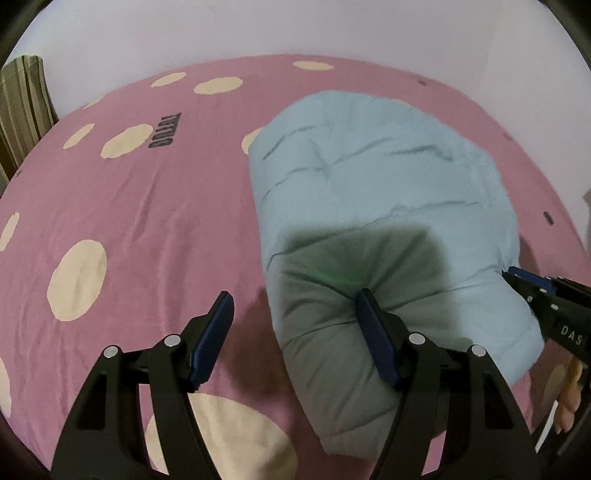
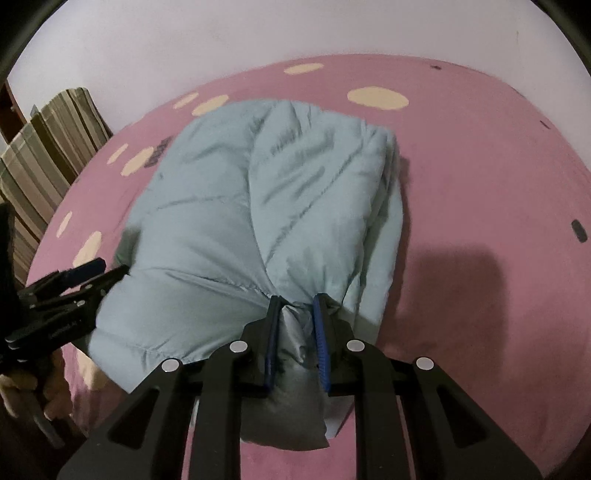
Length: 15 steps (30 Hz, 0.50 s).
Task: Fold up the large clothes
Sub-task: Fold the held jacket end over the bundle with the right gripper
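A light blue puffy jacket lies bunched and folded on the pink bed sheet. My left gripper is open: its right finger rests against the jacket's near edge, and its left finger hangs over the bare sheet. In the right wrist view the jacket fills the middle. My right gripper is shut on a gathered bunch of the jacket's near edge. The left gripper touches the jacket's left side there. The right gripper shows at the jacket's right edge.
The pink sheet has cream dots and covers the whole bed. A striped cloth stands at the far left against a white wall. A person's hand holds the right gripper.
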Each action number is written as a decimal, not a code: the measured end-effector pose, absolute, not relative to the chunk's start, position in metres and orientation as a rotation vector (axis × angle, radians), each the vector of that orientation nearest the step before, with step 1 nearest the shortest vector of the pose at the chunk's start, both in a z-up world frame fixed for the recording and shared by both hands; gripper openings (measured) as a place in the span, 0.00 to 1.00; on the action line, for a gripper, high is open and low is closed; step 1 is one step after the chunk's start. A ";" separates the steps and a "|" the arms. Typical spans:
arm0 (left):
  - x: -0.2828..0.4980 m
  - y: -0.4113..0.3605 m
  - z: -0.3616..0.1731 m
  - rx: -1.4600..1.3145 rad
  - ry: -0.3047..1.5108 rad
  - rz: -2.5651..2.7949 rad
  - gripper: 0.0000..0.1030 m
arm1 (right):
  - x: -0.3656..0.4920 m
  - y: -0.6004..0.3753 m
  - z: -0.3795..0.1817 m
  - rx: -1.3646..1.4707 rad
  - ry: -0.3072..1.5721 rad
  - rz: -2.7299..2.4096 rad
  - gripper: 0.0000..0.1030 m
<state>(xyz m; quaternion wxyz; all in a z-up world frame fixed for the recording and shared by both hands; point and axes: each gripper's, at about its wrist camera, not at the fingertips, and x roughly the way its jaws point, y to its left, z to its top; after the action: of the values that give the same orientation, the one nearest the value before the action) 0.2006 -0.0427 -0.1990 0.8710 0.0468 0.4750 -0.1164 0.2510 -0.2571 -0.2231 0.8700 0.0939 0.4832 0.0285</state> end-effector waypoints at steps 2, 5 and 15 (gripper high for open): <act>0.203 -0.046 -0.206 0.106 1.008 -0.240 0.66 | 0.253 -0.254 -0.229 0.193 1.021 0.056 0.17; 0.208 -0.049 -0.214 0.107 1.023 -0.245 0.63 | 0.256 -0.257 -0.240 0.220 1.030 0.059 0.17; 0.213 -0.052 -0.224 0.106 1.029 -0.255 0.61 | 0.256 -0.259 -0.244 0.241 1.014 0.050 0.17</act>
<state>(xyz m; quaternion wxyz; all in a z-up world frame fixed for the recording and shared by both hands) 0.2134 -0.0515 -0.2238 0.8614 0.0505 0.4906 -0.1215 0.2556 -0.2592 -0.2442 0.8671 0.1153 0.4841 0.0240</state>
